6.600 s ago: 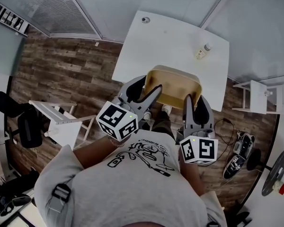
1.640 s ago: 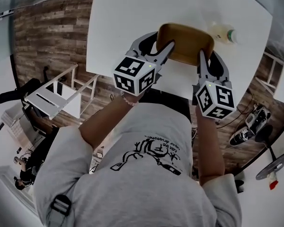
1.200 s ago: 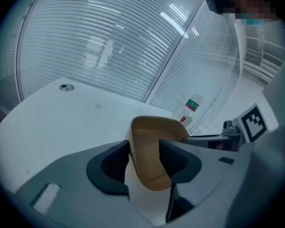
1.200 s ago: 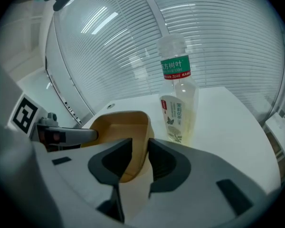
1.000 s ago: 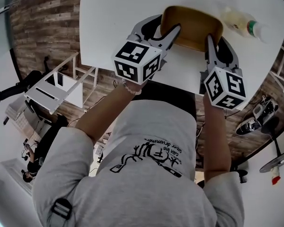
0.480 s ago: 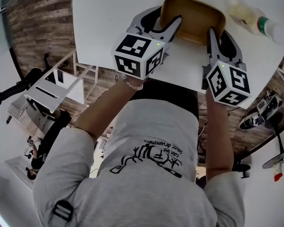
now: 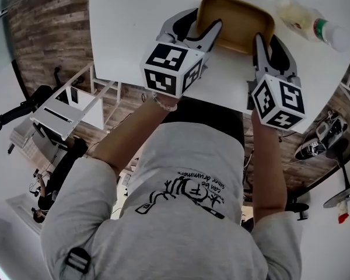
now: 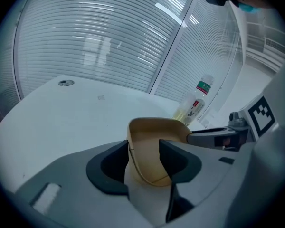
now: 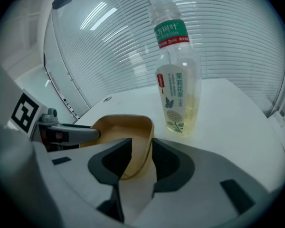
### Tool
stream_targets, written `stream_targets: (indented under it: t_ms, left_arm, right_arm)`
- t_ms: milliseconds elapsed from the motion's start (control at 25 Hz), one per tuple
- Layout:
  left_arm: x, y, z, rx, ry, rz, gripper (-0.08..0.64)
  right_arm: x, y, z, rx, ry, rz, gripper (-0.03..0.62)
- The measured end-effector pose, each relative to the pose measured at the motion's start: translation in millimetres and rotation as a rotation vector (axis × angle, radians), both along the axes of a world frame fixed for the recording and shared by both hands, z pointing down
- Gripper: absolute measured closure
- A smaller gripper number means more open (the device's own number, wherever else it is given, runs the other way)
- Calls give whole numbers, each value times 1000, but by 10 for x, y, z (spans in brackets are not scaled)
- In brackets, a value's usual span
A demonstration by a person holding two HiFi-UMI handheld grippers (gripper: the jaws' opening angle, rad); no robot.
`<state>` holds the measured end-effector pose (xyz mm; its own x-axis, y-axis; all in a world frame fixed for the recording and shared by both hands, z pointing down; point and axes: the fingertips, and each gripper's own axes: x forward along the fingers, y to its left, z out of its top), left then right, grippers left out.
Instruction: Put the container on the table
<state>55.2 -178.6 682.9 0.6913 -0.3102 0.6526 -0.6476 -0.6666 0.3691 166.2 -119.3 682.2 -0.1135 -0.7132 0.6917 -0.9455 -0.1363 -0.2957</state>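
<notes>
we hold the tan container (image 7: 236, 19) at twelve o'clock, on or just above the white counter (image 7: 134, 28). the left gripper (image 7: 199, 28) and right gripper (image 7: 270, 42) each pinch an opposite side wall between their fingers (image 7: 213, 31), keeping it level. a bottle (image 7: 306, 23) stands at its three o'clock.

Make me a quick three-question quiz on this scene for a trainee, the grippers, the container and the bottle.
1. True or false: only the right gripper is clamped on the container.
2. The bottle stands nearest to: A the left gripper; B the right gripper; C neither, it is inside the container.
3. Fill in: the container is over the white ____.

Key: 1 false, each gripper has a container wall between its jaws. 2 B. 3 table.
</notes>
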Motion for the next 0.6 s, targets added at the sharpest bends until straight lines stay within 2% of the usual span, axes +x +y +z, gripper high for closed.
stream_targets:
  t_ms: [160,360,600]
  left_arm:
    - [-60,-2,-169,10,-5,-38,371]
    - [-129,-96,-460,61,-6,-71,368]
    - [-129,-102,-1003,105,66,-73,370]
  right_arm:
    - [50,11,-199,22,57,-10,491]
    - [126,-35,-524,72,110,-25,491]
    - [69,-109,-1114,177,132,-68,491]
